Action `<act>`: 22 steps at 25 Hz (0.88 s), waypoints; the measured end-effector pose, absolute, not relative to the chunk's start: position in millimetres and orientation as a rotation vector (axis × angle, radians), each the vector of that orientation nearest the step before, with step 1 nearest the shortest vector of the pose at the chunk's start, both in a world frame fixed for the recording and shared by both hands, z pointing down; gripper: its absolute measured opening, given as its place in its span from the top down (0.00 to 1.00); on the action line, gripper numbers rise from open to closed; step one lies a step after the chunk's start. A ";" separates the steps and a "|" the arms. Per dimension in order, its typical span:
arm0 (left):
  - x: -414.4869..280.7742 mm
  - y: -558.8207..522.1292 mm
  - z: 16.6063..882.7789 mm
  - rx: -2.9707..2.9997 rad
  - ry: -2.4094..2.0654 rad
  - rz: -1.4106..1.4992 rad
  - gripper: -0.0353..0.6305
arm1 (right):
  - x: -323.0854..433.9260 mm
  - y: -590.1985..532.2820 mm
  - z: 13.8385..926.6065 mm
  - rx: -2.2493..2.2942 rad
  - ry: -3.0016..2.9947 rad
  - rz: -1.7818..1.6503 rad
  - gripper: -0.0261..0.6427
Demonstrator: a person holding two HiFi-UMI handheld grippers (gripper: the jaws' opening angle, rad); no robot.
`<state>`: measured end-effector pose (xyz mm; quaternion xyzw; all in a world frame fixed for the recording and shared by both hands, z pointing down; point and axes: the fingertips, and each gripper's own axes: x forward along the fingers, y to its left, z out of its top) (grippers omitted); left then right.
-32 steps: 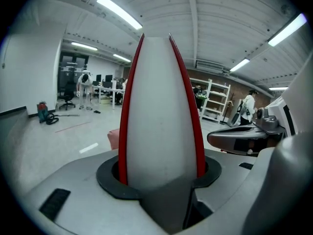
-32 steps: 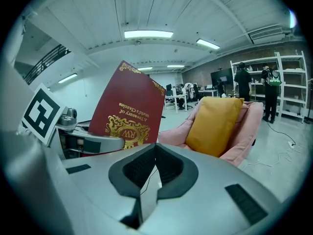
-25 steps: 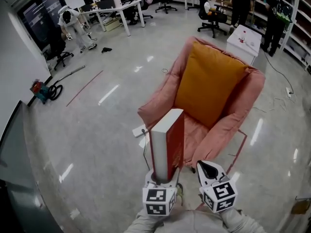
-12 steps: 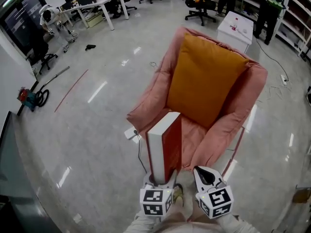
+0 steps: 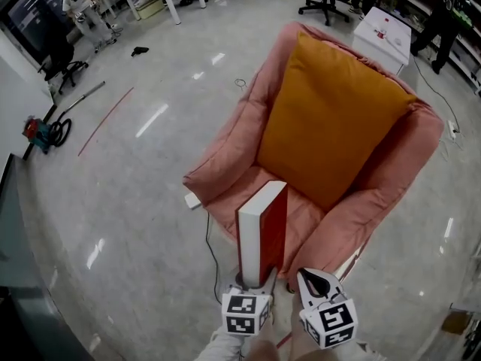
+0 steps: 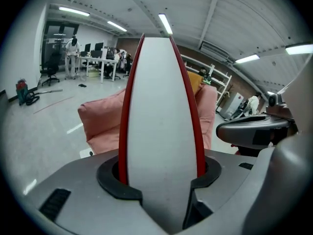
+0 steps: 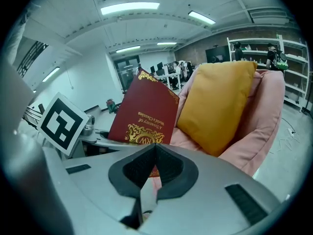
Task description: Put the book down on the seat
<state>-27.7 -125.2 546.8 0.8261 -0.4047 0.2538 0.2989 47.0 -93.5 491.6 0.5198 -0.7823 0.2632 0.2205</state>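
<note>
A thick red book (image 5: 263, 232) with white page edges stands upright in my left gripper (image 5: 252, 280), which is shut on its lower end. In the left gripper view the book (image 6: 159, 131) fills the middle between the jaws. It hangs over the front edge of the pink armchair's seat (image 5: 304, 216), apart from it. An orange cushion (image 5: 331, 119) leans on the chair's back. My right gripper (image 5: 316, 280) hangs just right of the book, shut and holding nothing. In the right gripper view the book's gold-printed cover (image 7: 144, 111) and the cushion (image 7: 217, 102) show ahead.
A white side table (image 5: 383, 32) stands behind the chair on the right. A white power strip (image 5: 193, 199) and a dark cable (image 5: 213, 250) lie on the glossy floor by the chair's left front. Desks, office chairs and people are far off at the top.
The chair has come nearer and fills more of the head view. The book now stands over the seat's front edge, still upright in my left gripper.
</note>
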 end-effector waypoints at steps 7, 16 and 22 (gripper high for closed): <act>6.7 -151.4 608.5 2.151 -1.008 0.691 0.58 | 80.4 -130.0 535.1 1.409 -2.123 0.761 0.95; 20.1 -155.2 675.0 2.074 -0.951 0.762 0.58 | 92.6 -148.8 573.2 1.418 -2.085 0.830 0.95; 26.7 -160.7 696.9 2.023 -0.945 0.789 0.57 | 103.9 -161.0 591.3 1.427 -2.056 0.852 0.95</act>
